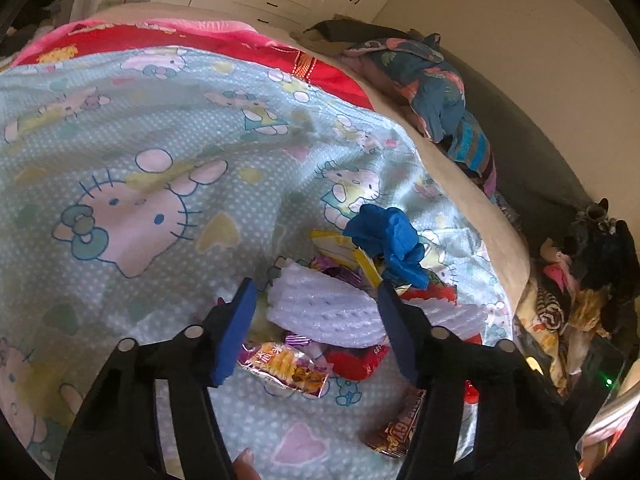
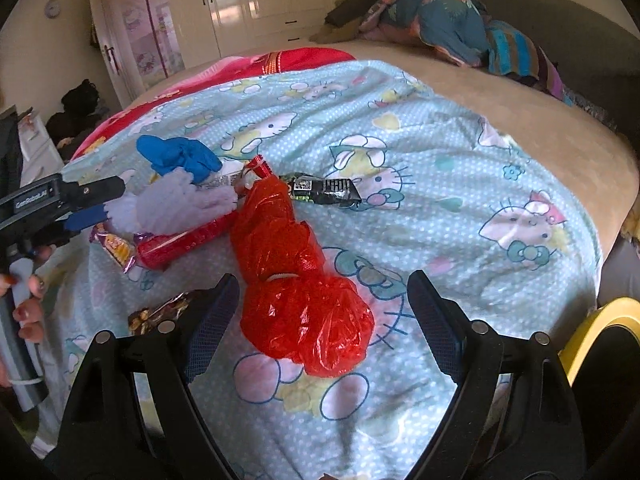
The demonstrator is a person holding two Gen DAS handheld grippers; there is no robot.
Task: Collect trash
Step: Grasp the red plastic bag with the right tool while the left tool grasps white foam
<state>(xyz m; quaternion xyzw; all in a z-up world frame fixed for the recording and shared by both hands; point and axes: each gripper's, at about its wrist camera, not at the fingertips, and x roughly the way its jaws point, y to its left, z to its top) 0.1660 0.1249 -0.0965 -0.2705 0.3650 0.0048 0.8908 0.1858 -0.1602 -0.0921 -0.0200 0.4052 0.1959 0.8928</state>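
A heap of trash lies on the cartoon-cat bedsheet (image 1: 140,160). My left gripper (image 1: 316,286) stands over it, open, with a white foam net (image 1: 324,312) between its blue pads; I see no firm press. Around the net lie a crumpled blue glove (image 1: 388,240), a purple-orange snack wrapper (image 1: 284,368), a red wrapper (image 1: 356,360) and a brown-gold wrapper (image 1: 396,428). In the right wrist view my right gripper (image 2: 324,280) is open wide astride a crumpled red plastic bag (image 2: 296,280), pads apart from it. A black wrapper (image 2: 324,192) lies beyond the bag. The left gripper (image 2: 86,208) shows at the left edge.
The bed's beige mattress (image 2: 540,120) runs to the right, with a pile of patterned clothes (image 2: 440,20) at its far end. A yellow rim (image 2: 592,328) sits at the lower right. White wardrobes (image 2: 248,0) line the back wall. Clutter lies on the floor (image 1: 580,300) beside the bed.
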